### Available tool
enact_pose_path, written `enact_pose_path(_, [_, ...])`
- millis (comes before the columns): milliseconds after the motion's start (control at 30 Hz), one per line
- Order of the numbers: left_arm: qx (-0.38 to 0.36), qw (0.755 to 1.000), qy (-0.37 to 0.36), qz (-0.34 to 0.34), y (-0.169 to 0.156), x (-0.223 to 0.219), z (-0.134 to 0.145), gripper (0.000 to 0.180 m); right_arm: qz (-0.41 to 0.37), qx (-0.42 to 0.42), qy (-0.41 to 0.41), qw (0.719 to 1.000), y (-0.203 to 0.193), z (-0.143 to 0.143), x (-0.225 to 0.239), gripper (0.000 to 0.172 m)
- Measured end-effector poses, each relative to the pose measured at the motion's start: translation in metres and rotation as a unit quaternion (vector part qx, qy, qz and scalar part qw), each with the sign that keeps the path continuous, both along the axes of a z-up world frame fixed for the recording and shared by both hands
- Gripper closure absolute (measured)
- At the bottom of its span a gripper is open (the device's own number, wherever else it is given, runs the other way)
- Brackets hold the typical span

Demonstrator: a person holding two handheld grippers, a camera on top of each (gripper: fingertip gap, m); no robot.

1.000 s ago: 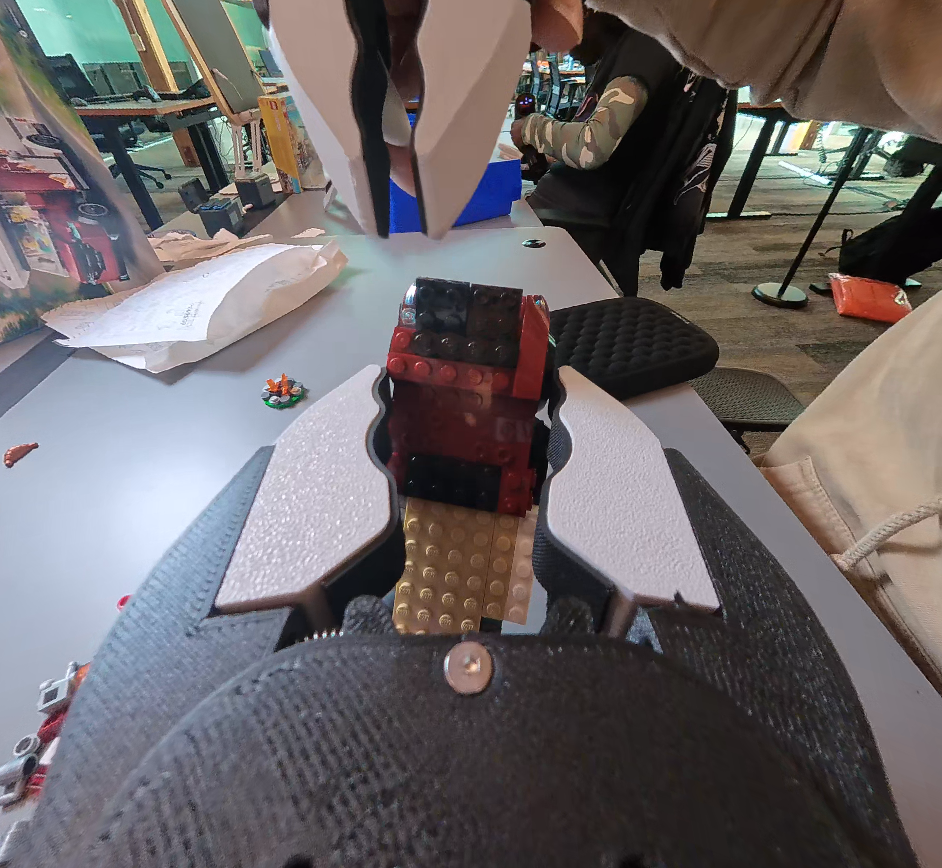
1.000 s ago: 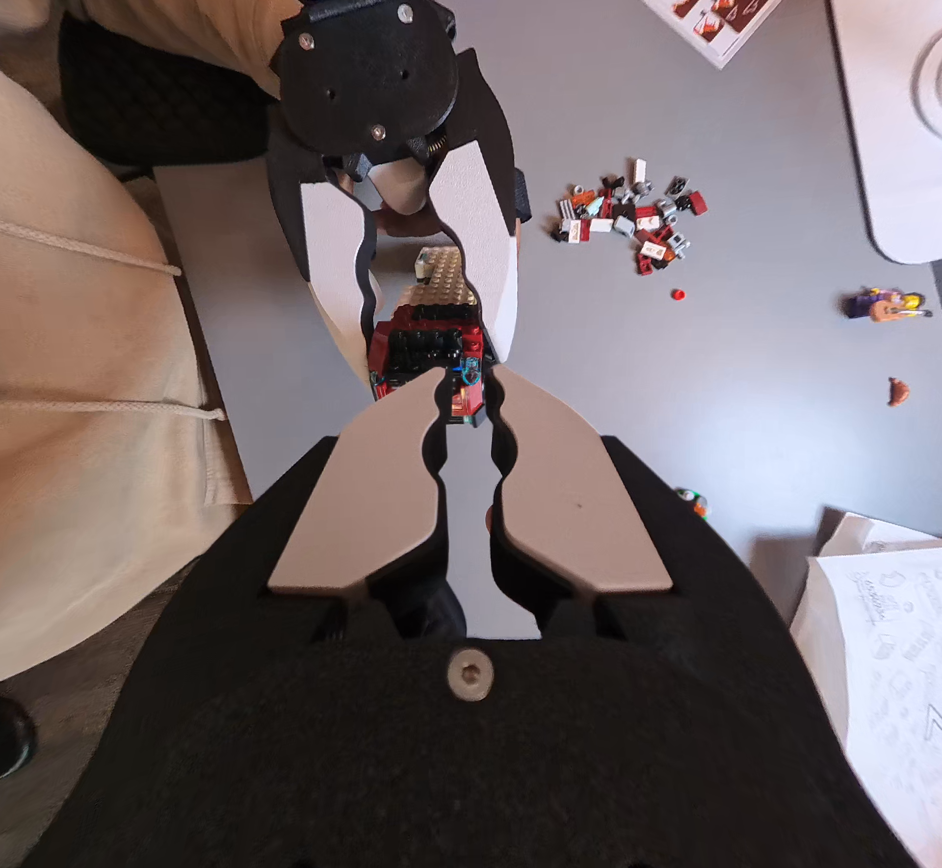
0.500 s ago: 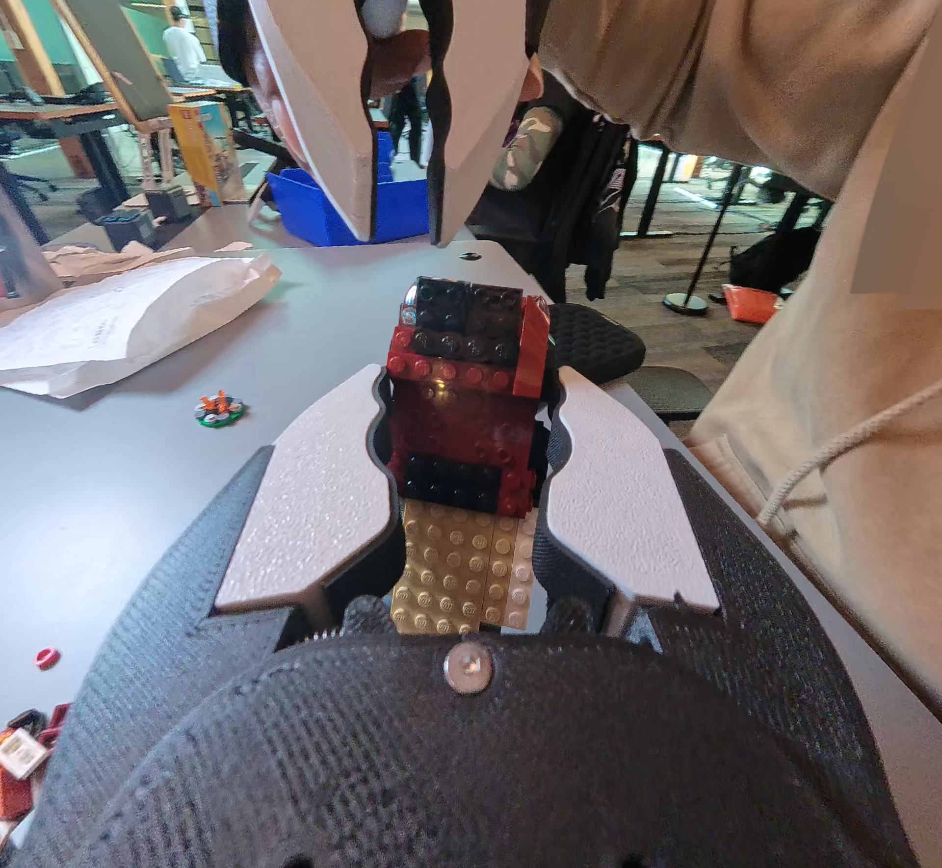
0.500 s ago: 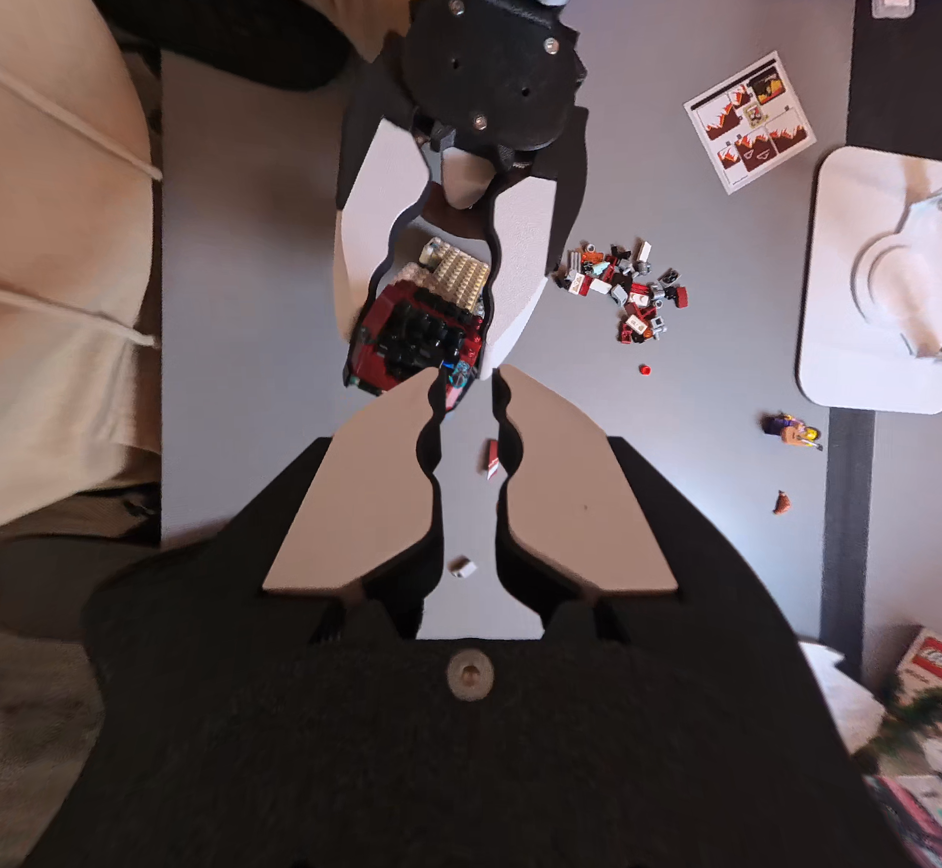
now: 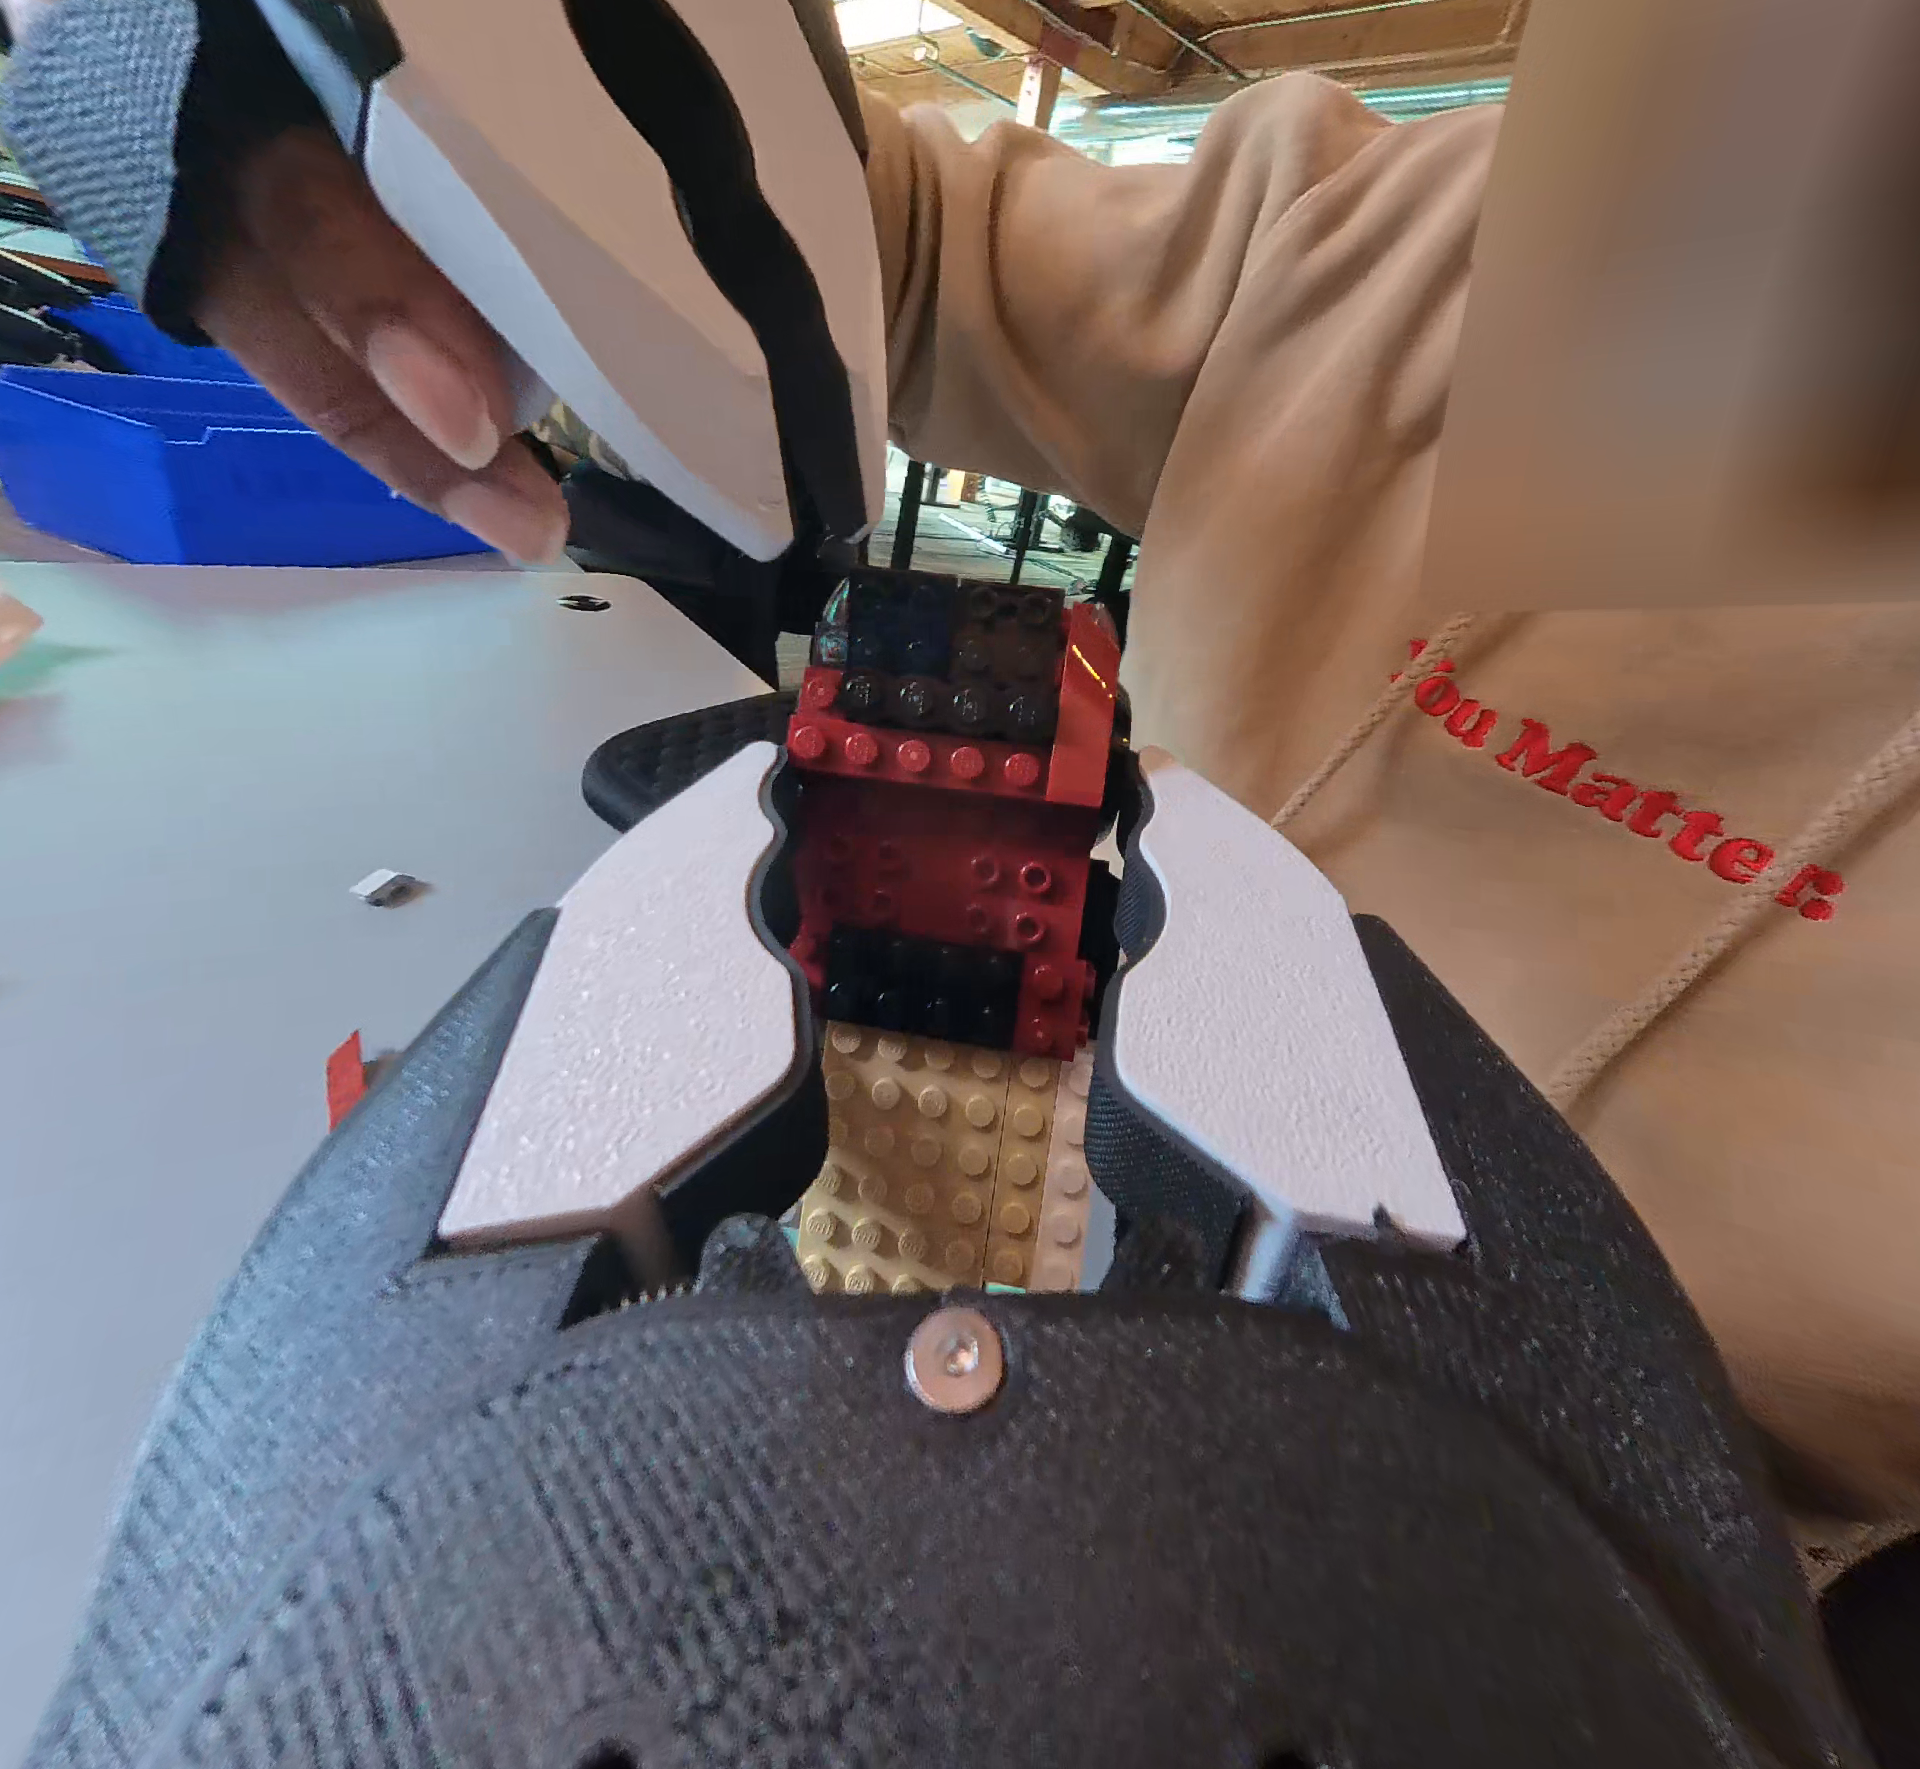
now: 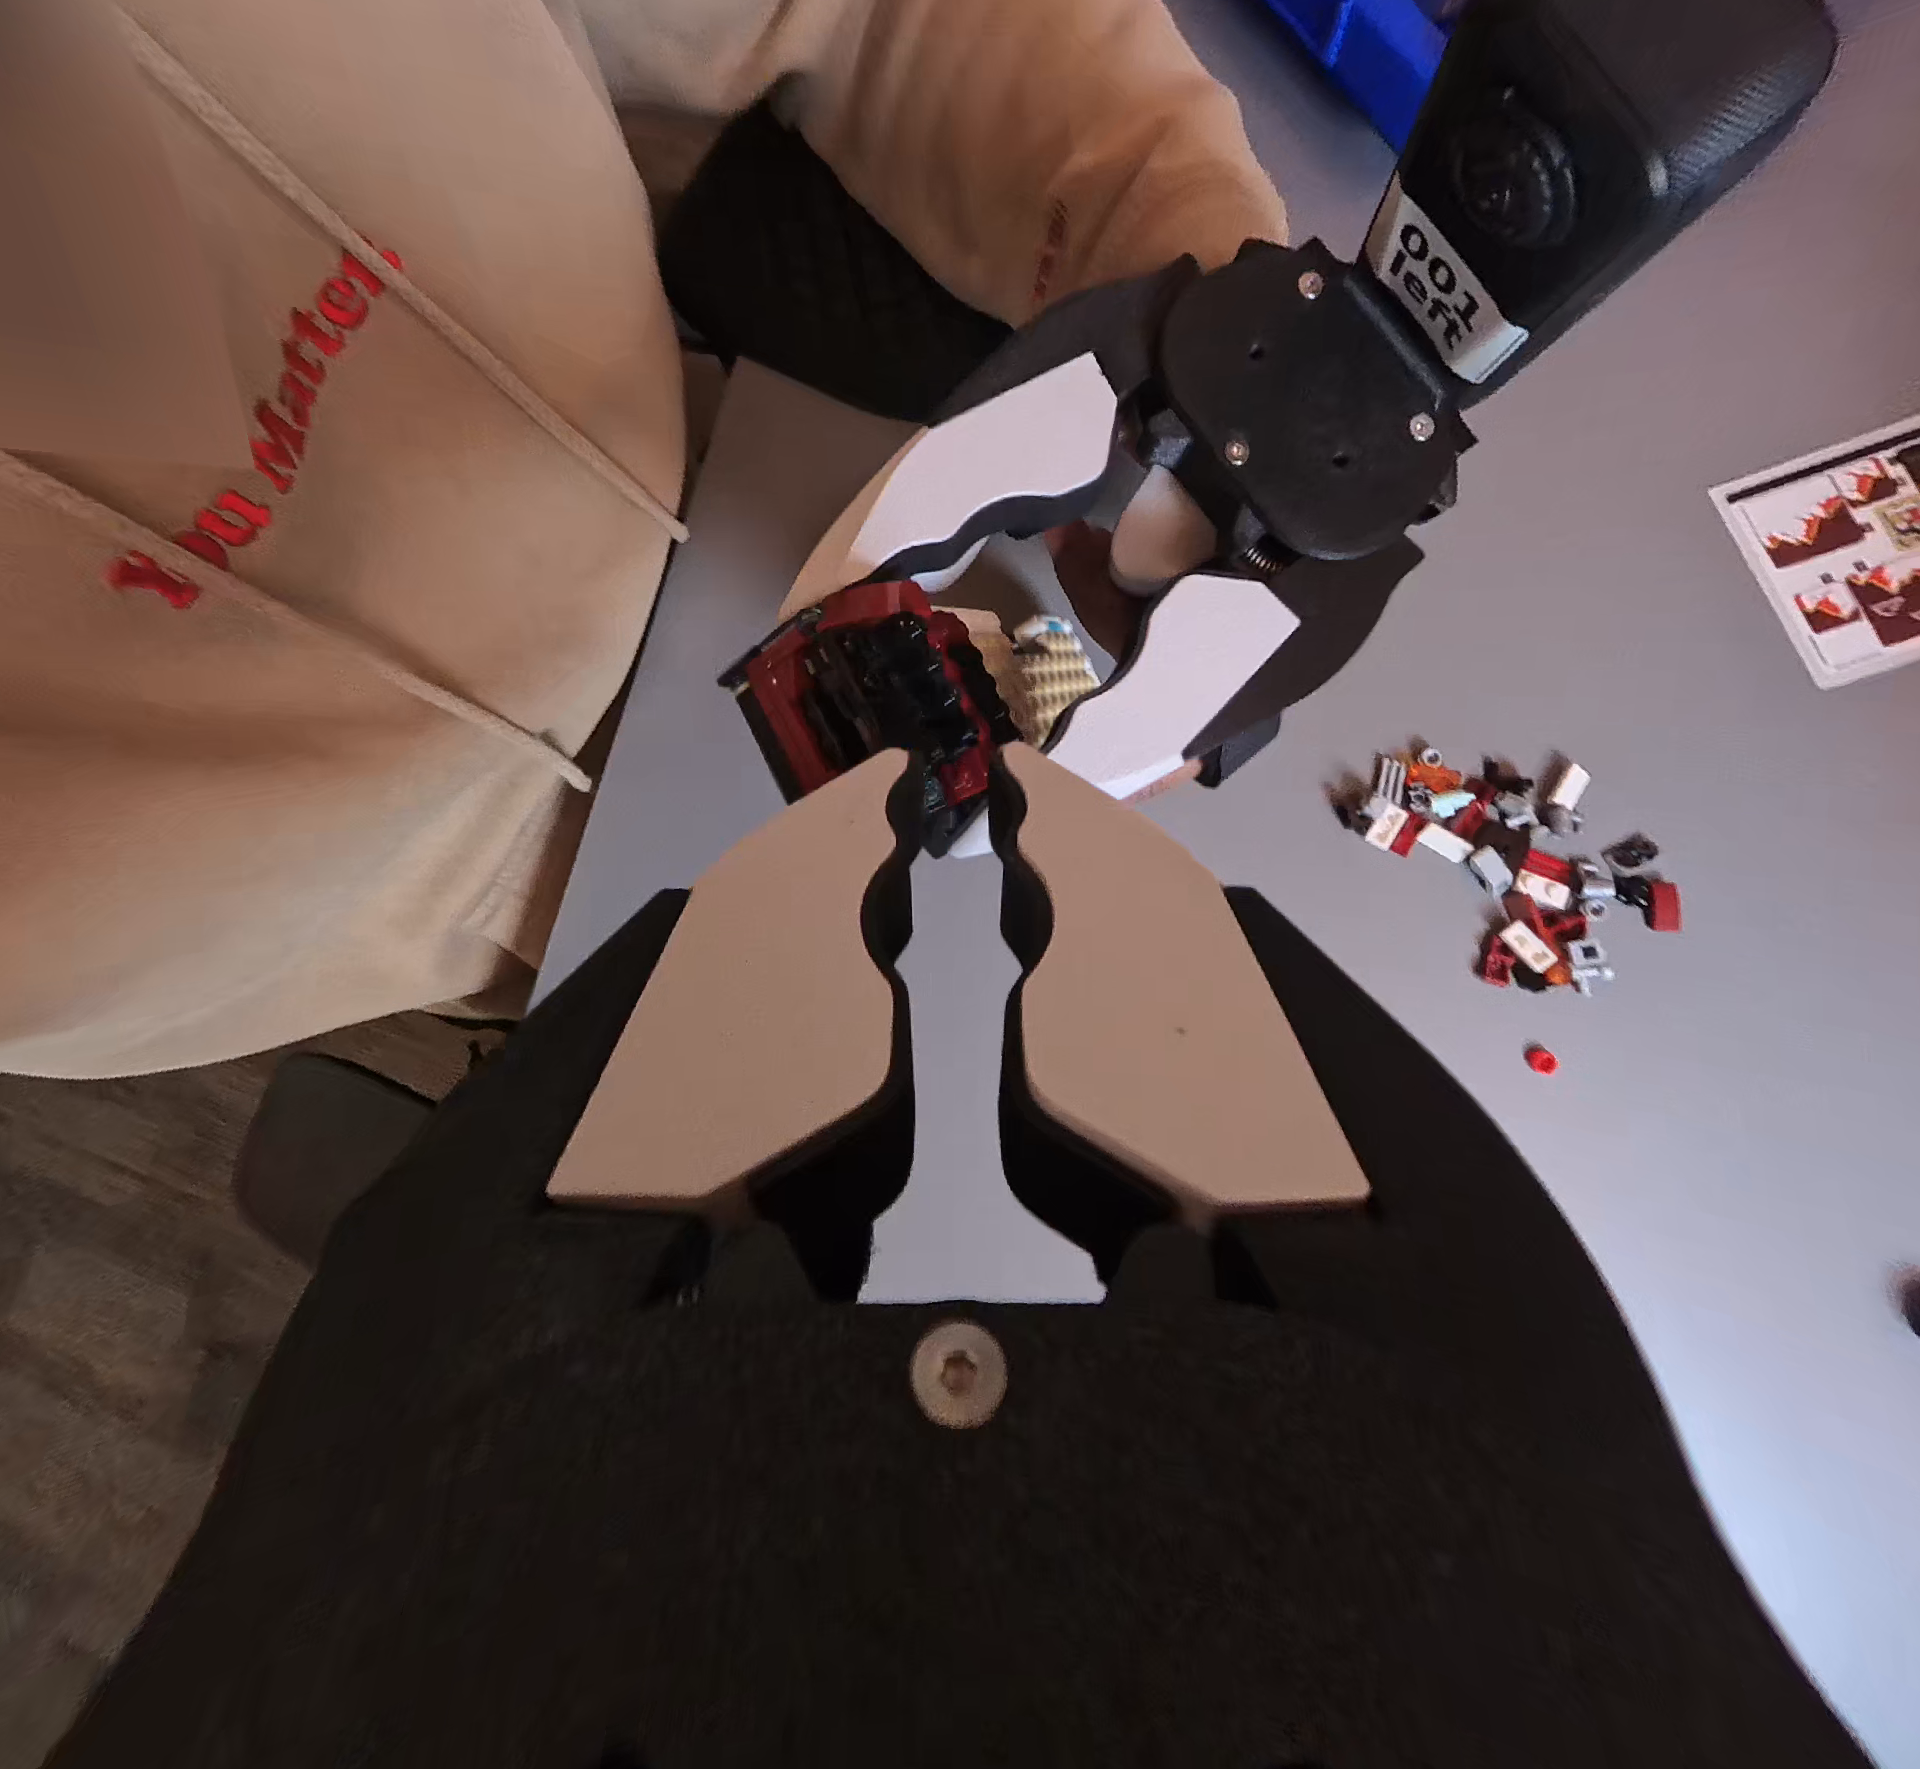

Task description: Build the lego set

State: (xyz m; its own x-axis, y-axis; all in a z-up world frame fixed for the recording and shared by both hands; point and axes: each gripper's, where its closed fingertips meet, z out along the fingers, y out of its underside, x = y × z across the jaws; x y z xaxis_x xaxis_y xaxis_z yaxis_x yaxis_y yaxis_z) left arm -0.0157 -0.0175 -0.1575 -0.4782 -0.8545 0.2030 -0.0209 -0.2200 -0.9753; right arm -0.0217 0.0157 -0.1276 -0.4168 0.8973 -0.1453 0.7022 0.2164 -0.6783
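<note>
Left gripper [image 5: 961,758]: clenched on the brick model [image 5: 935,867], a dark-red and black build on a tan studded plate. Both white pads bear on its flanks. Same hold as a second ago, and the model sits no differently between the fingers.

Right gripper [image 6: 956,755]: fingers drawn to a narrow slit. Half a second back its tips stood clear of the model, with bare table showing through them. Now they are right at the model's end. From the left wrist they come in at 12 o'clock, tips just over the far top edge. From its own camera a small red-and-black bit of the build shows in the slit. Cannot tell whether the pads nip it or only sit over it.

Both hands have swung round. The model now lies near the table [image 5: 260,784] edge, close to the beige hoodie [image 6: 312,369], with ceiling beams behind where desks showed earlier.

On the table at 9 o'clock of the left gripper: a small grey piece [image 5: 382,885] and a red one [image 5: 343,1075], both loose. The pile of spare bricks [image 6: 1507,867] lies at 3 o'clock of the right gripper, well apart from it.
</note>
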Motion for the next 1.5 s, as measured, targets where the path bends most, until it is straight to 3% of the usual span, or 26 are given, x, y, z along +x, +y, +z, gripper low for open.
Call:
enact_pose_path(233, [-0.011, 1.0, 0.0, -0.015, -0.002, -0.003, 0.001, 0.121, 0.034, -0.069, 0.008, 0.997, -0.011, 0.002, -0.005, 0.16])
enact_pose_path(433, [-0.021, 0.999, -0.002, -0.025, -0.002, -0.006, 0.001, 0.121, 0.05, -0.065, -0.012, 0.997, -0.013, -0.004, -0.006, 0.166])
enact_pose_path(1500, [-0.064, 0.996, -0.018, -0.055, -0.003, -0.01, 0.004, 0.121, 0.064, 0.103, -0.03, 0.992, -0.016, -0.002, -0.004, 0.169])
